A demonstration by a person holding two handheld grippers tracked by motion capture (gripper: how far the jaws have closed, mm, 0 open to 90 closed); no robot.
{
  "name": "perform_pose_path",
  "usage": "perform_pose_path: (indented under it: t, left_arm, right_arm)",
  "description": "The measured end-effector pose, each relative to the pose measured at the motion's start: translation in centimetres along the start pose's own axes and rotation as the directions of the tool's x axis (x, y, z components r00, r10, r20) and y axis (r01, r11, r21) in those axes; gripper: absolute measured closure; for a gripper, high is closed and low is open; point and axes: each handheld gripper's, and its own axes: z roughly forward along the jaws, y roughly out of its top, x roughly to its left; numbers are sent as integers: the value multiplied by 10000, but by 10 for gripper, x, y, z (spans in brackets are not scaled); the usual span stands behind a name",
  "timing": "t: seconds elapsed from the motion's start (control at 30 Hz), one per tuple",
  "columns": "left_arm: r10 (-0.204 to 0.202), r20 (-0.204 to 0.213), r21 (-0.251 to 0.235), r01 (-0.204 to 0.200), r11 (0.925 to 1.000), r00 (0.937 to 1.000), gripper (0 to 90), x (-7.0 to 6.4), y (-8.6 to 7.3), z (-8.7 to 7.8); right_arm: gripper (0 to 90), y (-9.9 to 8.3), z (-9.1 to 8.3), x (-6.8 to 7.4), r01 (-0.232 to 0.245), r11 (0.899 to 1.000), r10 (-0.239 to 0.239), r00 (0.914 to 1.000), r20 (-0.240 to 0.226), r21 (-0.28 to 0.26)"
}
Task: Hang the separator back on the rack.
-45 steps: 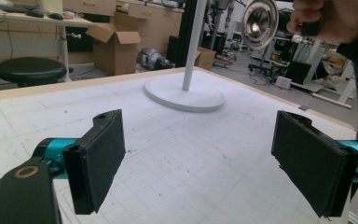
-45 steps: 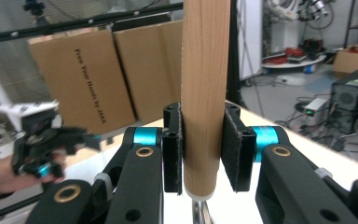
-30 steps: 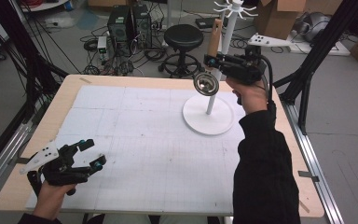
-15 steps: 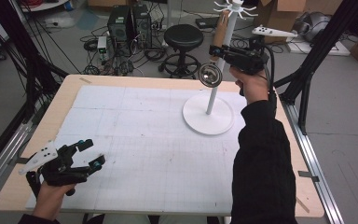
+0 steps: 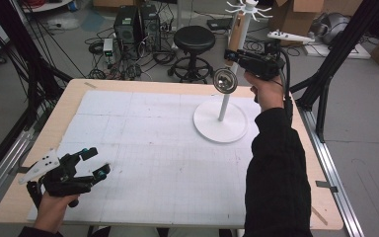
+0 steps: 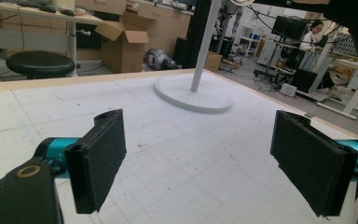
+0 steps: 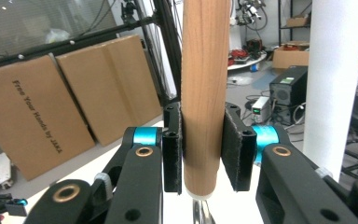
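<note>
Held upright by its round wooden handle in the clamped right gripper, shiny metal ladle bowl hanging beside the white stand pole, probably for hooking on top, while left gripper waiting wide open, empty, over the table.

Light is even, bright and comes from overhead, throwing only soft, faint shadows on the white table mat. A small glare spot sits on the metal ladle bowl. The high view is slightly soft throughout. The gripper views bend straight lines at their edges, and the near jaws look slightly blurred.
</note>
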Motion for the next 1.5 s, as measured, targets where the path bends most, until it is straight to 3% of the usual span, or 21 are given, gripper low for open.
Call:
perform_pose_path:
  t: [0.07, 0.2, 0.3, 0.4, 0.63, 0.73, 0.93, 1.1, 1.23, 1.5]
  left_arm:
    - [-3, -20, -13, 3, 10000, 10000, 186, 1, 0, -1]
    - [-11, -65, -24, 11, 10000, 10000, 185, 2, 0, -3]
    - [-64, -68, -54, 64, 10000, 10000, 185, 3, -1, -5]
    - [-192, -101, -117, 190, 9998, 9998, 185, 5, -1, -5]
    - [-286, -138, -139, 284, 9995, 9995, 184, 8, -2, -5]
    - [-297, -83, -70, 297, 9995, 9995, 184, 8, -3, -3]
    - [-333, -78, -142, 332, 9993, 9994, 184, 7, -3, -1]
    - [-367, -223, -255, 362, 9990, 9991, 184, 6, -4, -2]
    - [-366, -206, -199, 362, 9991, 9991, 185, 5, -4, -1]
    - [-329, -163, -292, 324, 9990, 9993, 185, 2, -3, -1]
  right_arm:
    - [632, -1, -2, 4, 141, 9999, -142, 9998, 146, 28]
    - [433, -9, -9, 17, 650, 9979, -651, 9935, 931, 38]
    - [398, -19, -20, 27, 1055, 9944, -1058, 9846, 1390, 95]
    - [337, -34, -33, 34, 1123, 9935, -1137, 9773, 1787, 178]
    - [262, -94, -61, 51, 1176, 9892, -1336, 9686, 2095, 873]
    - [217, -125, -75, 57, 1004, 9923, -1139, 9695, 2169, 723]
    - [206, -188, -105, 69, 870, 9903, -1112, 9633, 2443, 1080]
    - [199, -218, -123, 73, 593, 9950, -786, 9613, 2641, 803]
    - [198, -228, -130, 73, 581, 9945, -801, 9579, 2758, 871]
    - [197, -227, -130, 81, 910, 9924, -1105, 9554, 2737, 831]
